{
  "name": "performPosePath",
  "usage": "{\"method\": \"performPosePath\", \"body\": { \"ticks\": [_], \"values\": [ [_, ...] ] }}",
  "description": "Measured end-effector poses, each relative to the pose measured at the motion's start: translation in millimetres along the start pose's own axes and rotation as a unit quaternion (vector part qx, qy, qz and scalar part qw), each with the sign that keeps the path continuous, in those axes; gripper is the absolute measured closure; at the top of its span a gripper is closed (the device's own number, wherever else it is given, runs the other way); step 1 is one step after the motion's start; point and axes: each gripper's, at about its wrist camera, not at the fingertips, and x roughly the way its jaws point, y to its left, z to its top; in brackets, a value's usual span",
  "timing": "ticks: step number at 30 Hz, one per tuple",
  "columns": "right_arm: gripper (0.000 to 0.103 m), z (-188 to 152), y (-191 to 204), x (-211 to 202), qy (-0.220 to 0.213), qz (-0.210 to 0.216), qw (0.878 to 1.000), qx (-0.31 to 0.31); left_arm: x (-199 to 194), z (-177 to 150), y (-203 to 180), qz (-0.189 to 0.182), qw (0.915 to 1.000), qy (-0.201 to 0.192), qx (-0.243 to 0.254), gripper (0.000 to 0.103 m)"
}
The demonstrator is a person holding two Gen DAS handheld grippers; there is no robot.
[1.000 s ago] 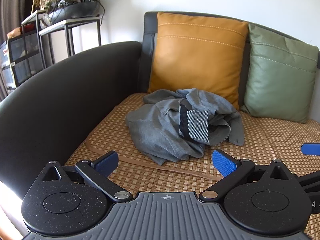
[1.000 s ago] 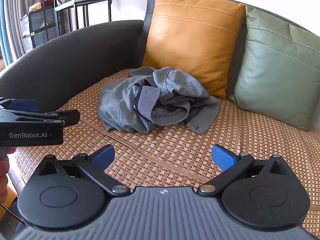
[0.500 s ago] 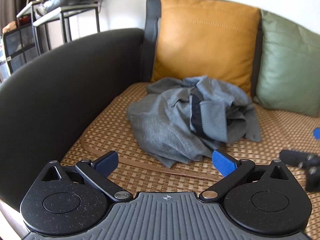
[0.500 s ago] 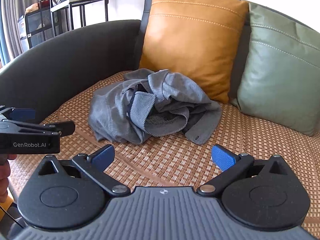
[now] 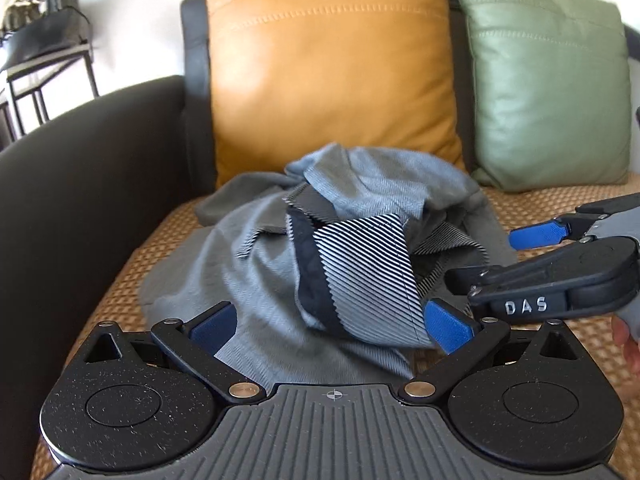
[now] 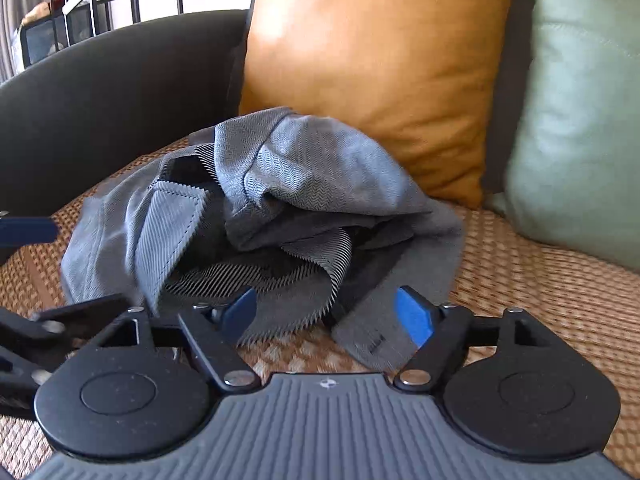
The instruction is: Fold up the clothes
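While a crumpled grey shirt [image 5: 340, 264] lies on the woven mat [image 6: 540, 280] near the sofa's back edge, just before an orange cushion [image 5: 332, 64], the left gripper [image 5: 332, 328] stands wide at its near hem. The right gripper [image 6: 326, 314] is closing, a strip of shirt between its blue pads [image 6: 412, 316], not yet pinched.

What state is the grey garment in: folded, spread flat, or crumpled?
Crumpled. The grey garment lies bunched in a heap on the woven seat mat, its striped lining turned outward.
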Motion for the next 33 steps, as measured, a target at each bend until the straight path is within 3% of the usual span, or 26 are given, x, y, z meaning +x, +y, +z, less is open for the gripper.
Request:
{"method": "performPosePath", "body": {
  "ticks": [3, 4, 5, 6, 7, 8, 10, 12, 16, 20, 24, 29, 33],
  "values": [
    [0.031, -1, -3, 19, 0.001, 0.004, 1.0, -0.004, 21, 0, 4, -0.009, 0.9996, 0.018, -0.019, 0.0],
    [0.034, -2, -5, 25, 0.004, 0.012, 1.0, 0.001, 25, -2, 7, -0.011, 0.9993, 0.021, -0.028, 0.004],
    [0.044, -2, -7, 30, 0.009, 0.024, 1.0, 0.009, 29, -3, 9, -0.014, 0.9989, 0.024, -0.037, 0.014],
    [0.064, -3, -9, 34, 0.017, 0.043, 0.999, 0.02, 34, -2, 11, -0.02, 0.9984, 0.03, -0.044, 0.023],
    [0.077, -3, -12, 38, 0.025, 0.064, 0.997, 0.033, 36, -2, 14, -0.028, 0.9975, 0.039, -0.051, 0.055],
    [0.09, -3, -13, 38, 0.031, 0.067, 0.996, 0.046, 39, -1, 18, -0.036, 0.9966, 0.047, -0.058, 0.077],
    [0.095, -3, -15, 25, 0.02, 0.065, 0.996, 0.062, 28, -1, 26, -0.034, 0.9954, 0.047, -0.076, 0.097],
    [0.097, -2, -16, 1, 0.003, 0.072, 0.995, 0.071, 11, 2, 34, -0.051, 0.9938, 0.037, -0.092, 0.098],
    [0.098, 4, -15, -69, -0.026, 0.092, 0.993, 0.062, -53, 4, 33, -0.103, 0.9915, 0.01, -0.078, 0.099],
    [0.099, -2, -17, -158, -0.046, 0.097, 0.994, 0.038, -135, -12, 3, -0.169, 0.9853, 0.005, -0.023, 0.099],
    [0.099, -33, -18, -235, -0.033, 0.095, 0.995, 0.021, -195, -49, -35, -0.216, 0.9764, 0.008, 0.002, 0.099],
    [0.099, -119, -21, -275, 0.043, 0.081, 0.994, 0.056, -209, -121, -76, -0.244, 0.967, 0.074, 0.003, 0.097],
    [0.099, -188, -21, -272, 0.106, 0.068, 0.985, 0.114, -193, -167, -96, -0.232, 0.9612, 0.149, -0.007, 0.089]
  ]
}}
